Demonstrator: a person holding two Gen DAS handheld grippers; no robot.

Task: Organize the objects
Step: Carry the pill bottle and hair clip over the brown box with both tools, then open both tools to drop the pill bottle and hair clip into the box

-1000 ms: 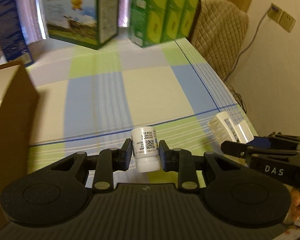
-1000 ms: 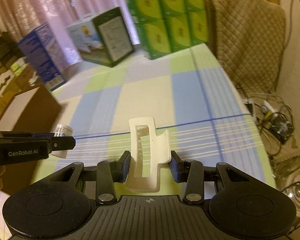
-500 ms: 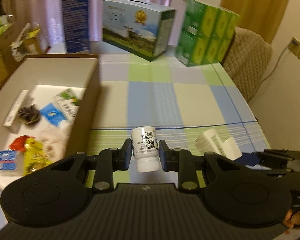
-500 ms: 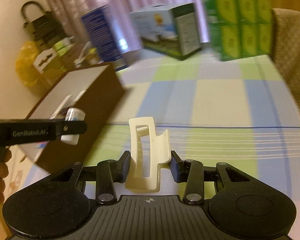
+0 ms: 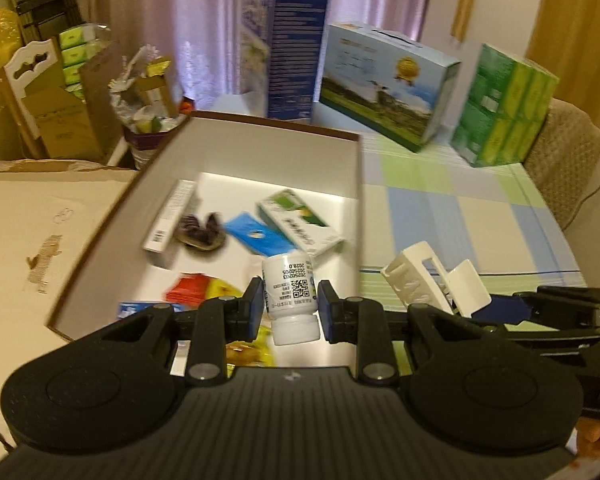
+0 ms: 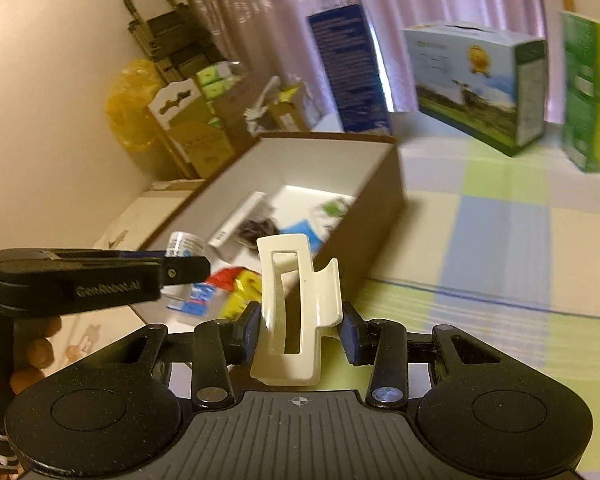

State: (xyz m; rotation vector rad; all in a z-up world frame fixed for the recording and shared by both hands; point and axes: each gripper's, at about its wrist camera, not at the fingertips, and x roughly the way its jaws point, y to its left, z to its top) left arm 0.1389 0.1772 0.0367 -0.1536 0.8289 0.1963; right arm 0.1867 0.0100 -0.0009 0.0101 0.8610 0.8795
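Note:
My left gripper [image 5: 288,307] is shut on a small white pill bottle [image 5: 289,295], held cap toward me above the near end of an open brown box [image 5: 356,216]. The same bottle [image 6: 185,245] shows at the tip of the left gripper in the right wrist view. A cream hair claw clip [image 6: 296,312] sits clamped in my right gripper [image 6: 300,330], just right of the box [image 6: 380,216], over the checked tablecloth. That clip [image 5: 432,280] also appears right of the box wall in the left wrist view. Inside the box lie several small packets and cartons.
Behind the box stand a tall blue carton [image 5: 284,48], a landscape-printed carton [image 5: 384,84] and a green pack of tissue boxes [image 5: 504,108]. A quilted chair back [image 5: 564,156] is at the far right. Cardboard boxes and a yellow bag [image 6: 132,108] crowd the left side beyond the table.
Both grippers have swung left, from over the bare tablecloth to the box. The bottle now hangs over the box interior; the clip has come up beside the box's right wall.

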